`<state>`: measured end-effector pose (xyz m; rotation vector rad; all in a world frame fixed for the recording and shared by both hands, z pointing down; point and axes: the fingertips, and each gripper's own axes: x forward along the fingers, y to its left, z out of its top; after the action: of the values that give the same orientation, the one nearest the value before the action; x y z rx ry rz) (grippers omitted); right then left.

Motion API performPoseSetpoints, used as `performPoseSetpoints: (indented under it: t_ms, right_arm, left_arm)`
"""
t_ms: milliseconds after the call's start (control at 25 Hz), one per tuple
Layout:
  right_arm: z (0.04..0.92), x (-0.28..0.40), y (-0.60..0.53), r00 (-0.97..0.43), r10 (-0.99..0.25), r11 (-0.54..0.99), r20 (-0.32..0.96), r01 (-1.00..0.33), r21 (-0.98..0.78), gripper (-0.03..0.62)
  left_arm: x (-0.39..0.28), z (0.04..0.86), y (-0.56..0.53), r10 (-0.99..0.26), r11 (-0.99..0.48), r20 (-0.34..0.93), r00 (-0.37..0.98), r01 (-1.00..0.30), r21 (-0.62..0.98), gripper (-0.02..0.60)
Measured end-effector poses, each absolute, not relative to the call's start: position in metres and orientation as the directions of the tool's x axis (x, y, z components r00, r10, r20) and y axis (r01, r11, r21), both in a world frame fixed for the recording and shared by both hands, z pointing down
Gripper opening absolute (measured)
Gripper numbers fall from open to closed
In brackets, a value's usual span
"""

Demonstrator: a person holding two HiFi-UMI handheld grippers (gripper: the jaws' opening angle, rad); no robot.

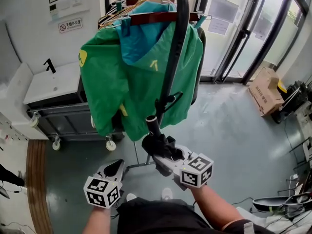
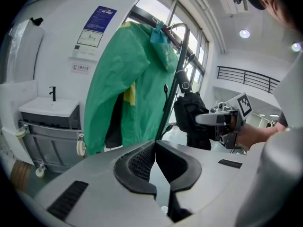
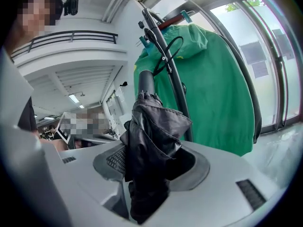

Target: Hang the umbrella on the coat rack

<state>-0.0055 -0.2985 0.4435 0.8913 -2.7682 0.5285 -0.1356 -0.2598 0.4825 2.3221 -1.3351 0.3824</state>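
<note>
The left gripper (image 2: 154, 144), smooth grey plastic with ribbed black pads, has its jaws closed tip to tip with nothing between them. It hangs low, just left of the right gripper (image 3: 150, 161). The right jaws are clamped on the umbrella (image 3: 152, 135), a folded black one whose crumpled, slightly glossy fabric bunches out over both pads (the cloth hides most of their ribbing). The jaws pinch the bundle around its middle. Its lower end drops below them, and a round black stub (image 3: 144, 84) stands up above.

In the head view the umbrella (image 1: 157, 141) stands roughly upright, close in front of the rack (image 1: 178, 43), a thin black tube that rises and curves over at the top. I cannot tell whether the two touch.

A green jacket (image 1: 136, 77) with a teal hood lining hangs from a dark red hanger (image 1: 161, 17) on the rack. Beyond, at the left, is a white sink (image 1: 53, 84) with a black tap.
</note>
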Motion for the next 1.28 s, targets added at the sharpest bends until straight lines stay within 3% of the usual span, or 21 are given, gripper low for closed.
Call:
performPoseSetpoints:
  t_ms: [1280]
  right_arm:
    - [0.551,0.007,-0.317,-0.629,-0.651,0.594,0.425,-0.771,-0.23,0.224]
  left_arm:
    - [-0.147,0.485,-0.263,-0.7,-0.526,0.441,0.561,-0.823,0.212,0.015]
